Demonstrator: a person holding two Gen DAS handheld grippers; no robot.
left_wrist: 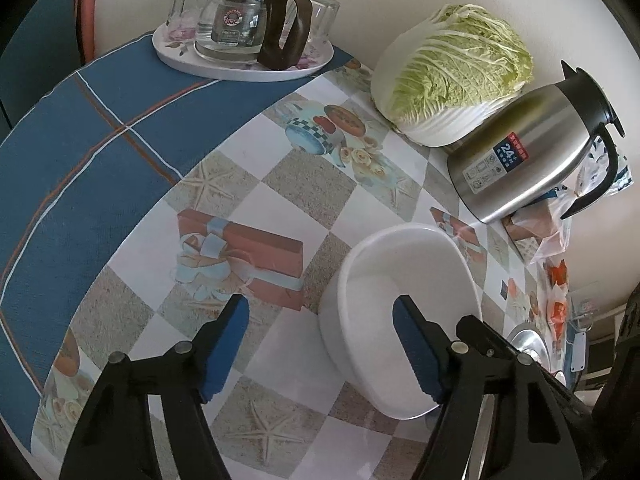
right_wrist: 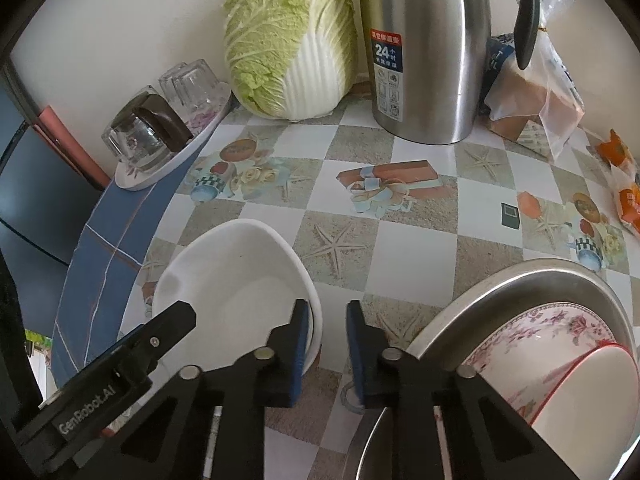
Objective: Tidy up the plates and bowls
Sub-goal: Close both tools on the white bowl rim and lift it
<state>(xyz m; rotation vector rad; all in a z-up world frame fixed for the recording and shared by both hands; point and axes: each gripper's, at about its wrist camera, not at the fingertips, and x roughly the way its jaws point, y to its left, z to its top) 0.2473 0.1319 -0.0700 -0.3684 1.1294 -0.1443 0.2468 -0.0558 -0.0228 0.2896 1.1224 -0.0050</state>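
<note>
At far left on the tabletop [left_wrist: 280, 184], a tray [left_wrist: 176, 56] carries a glass pot [left_wrist: 240, 20] and upturned glasses [left_wrist: 188, 0]. To its right a cabbage [left_wrist: 452, 72] leans on the wall, touching a steel jug [left_wrist: 532, 148]. In front of them, near the tabletop's front edge, sits the white bowl [left_wrist: 400, 264], upright and empty. The left tool [left_wrist: 326, 348] stands wide over the bowl's left wall: one finger is outside over the tabletop and well apart from the wall, the other is down inside the bowl, and neither pad presses. The right tool [right_wrist: 326, 340] is narrow at the bowl's right rim. Its left pad lies against the inside of the wall, while a sliver of tabletop shows between the rim and its right pad, so the rim sits between the jaws unpinched. At far right a metal basin [right_wrist: 500, 276] holds a floral dish [right_wrist: 540, 328] with a red-rimmed dish [right_wrist: 592, 384] nested in it.
</note>
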